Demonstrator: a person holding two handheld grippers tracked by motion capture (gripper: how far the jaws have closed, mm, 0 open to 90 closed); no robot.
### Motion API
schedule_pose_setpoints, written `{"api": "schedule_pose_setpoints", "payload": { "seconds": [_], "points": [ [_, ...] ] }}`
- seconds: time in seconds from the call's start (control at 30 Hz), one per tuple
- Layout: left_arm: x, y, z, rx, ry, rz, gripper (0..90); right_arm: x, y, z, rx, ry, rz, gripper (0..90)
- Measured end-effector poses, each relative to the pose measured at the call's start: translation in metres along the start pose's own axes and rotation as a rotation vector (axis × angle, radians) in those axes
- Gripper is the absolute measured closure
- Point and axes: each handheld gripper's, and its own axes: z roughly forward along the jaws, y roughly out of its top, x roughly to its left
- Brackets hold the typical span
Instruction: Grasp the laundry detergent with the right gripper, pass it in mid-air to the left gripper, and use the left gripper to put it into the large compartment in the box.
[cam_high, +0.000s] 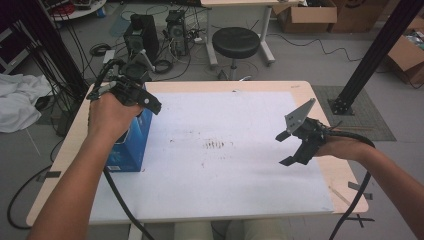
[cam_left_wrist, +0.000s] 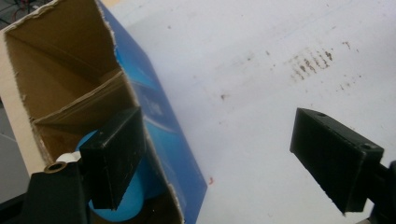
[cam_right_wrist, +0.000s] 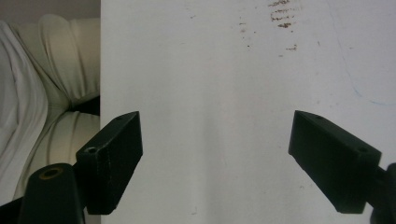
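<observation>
A blue box (cam_high: 131, 142) is seen at the left side of the table (cam_high: 320, 102), standing on the white sheet (cam_high: 225, 165); in the high view its open top is hidden by the left hand (cam_high: 111, 116), so what is inside cannot be told from there. The left gripper (cam_high: 145, 97) is held just above the box, at its far end; its jaws are spread wide and nothing is grasped between them.

In the left gripper view the box (cam_left_wrist: 161, 126) is looked into from above; the brown inside with a cardboard divider (cam_left_wrist: 77, 105) is shown, and a blue round thing (cam_left_wrist: 123, 198) lies in the near compartment, partly covered by one jaw; beside it a small white part (cam_left_wrist: 71, 157) is seen, too small to be named. One jaw is over the opening of the box, the other is over the white sheet (cam_left_wrist: 261, 84), well apart from the box wall.

The right gripper (cam_high: 287, 148) is held at the right side of the table, well apart from the box; its jaws are released and empty. In the right gripper view the sheet (cam_right_wrist: 224, 93) with brown marks (cam_right_wrist: 282, 14) is shown between the jaws, and the person's light trousers (cam_right_wrist: 51, 93) are seen past the near edge of the table.
</observation>
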Motion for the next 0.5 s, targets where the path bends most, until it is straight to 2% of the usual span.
{"api": "schedule_pose_setpoints", "payload": {
  "seconds": [0.5],
  "points": [
    [-0.028, 0.016, 0.012, -0.001, -0.037, 0.092, 18.6, -0.003, 0.007, 0.001, 0.001, 0.003, -0.003, 17.4]
  ]
}}
